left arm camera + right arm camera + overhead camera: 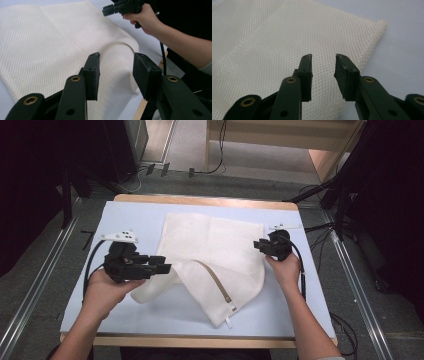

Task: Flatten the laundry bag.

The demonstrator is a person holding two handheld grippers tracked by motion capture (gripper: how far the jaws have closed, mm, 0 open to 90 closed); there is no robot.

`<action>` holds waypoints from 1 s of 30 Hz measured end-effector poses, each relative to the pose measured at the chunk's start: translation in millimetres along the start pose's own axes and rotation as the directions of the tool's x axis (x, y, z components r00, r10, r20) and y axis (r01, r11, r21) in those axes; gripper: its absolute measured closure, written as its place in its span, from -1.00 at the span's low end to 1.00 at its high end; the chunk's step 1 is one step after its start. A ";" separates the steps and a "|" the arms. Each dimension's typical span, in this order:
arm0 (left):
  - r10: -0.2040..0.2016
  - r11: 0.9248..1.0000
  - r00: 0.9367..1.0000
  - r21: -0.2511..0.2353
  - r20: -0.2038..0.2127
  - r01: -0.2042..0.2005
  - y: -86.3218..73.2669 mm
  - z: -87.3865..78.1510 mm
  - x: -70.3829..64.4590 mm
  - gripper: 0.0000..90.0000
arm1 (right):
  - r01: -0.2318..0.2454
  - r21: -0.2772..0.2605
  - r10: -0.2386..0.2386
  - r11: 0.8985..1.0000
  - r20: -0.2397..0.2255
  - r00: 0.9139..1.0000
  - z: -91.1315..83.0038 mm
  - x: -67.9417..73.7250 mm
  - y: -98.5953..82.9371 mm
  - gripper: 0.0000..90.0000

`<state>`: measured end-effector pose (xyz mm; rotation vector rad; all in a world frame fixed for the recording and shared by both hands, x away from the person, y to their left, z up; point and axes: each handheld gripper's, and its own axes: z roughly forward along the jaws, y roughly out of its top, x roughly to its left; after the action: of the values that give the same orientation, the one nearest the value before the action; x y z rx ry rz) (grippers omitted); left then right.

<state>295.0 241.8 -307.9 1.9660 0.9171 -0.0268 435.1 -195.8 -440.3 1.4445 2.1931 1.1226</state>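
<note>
Dim room, grey floor with metal rails at either side, black stands at 10 and 2 o'clock, cables trailing behind a wooden table (200,199) topped by a pale blue mat (165,312). On the mat, around its middle, a white mesh laundry bag (210,245), lying flat at the far side, with its near part folded over into a flap pointing toward 6 o'clock; along that flap a tan zipper strip (219,285) running diagonally down to a small white pull tab (228,322) near the table's front edge. At 9 o'clock of the bag, the left gripper (162,267), held in the left hand (107,287), tips pointing toward 3 o'clock and sitting right at the bag's left near edge, above the rolled fold. From the left gripper view: jaws spread wide, nothing between the pads, the curled fold of mesh (117,57) lying just beyond and below the gap; whether touching the cloth, not possible to tell. At 3 o'clock of the bag, the right gripper (260,245), gripped by the right hand (286,267), tips aimed toward 9 o'clock and just over the bag's right edge. From the right gripper view: jaws apart, empty, hovering above the mesh close to its hemmed edge (377,32), blue mat beyond at 2 o'clock.
</note>
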 end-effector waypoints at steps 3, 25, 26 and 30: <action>-0.017 0.999 1.000 -0.035 -0.008 0.017 2.0 -11.9 5.6 0.27 | 0.015 0.015 -0.015 1.000 -0.013 1.000 -2.7 4.0 -2.3 0.51; -0.074 0.988 0.964 0.113 -0.255 0.105 -20.5 59.8 103.7 0.11 | 0.064 0.057 -0.061 0.996 -0.062 0.996 -44.7 20.9 -43.7 0.30; -0.079 0.986 0.962 0.121 -0.260 0.114 -22.3 62.7 108.0 0.11 | 0.065 0.058 -0.062 0.996 -0.063 0.996 -46.3 21.4 -45.8 0.29; -0.095 0.979 0.955 0.146 -0.280 0.140 -29.7 72.4 119.5 0.11 | 0.053 0.060 -0.050 0.997 -0.058 0.997 -51.9 21.9 -53.4 0.21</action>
<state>387.0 265.8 -414.5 2.0980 1.2461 0.1051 358.8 -210.5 -441.6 1.3886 2.3094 1.1007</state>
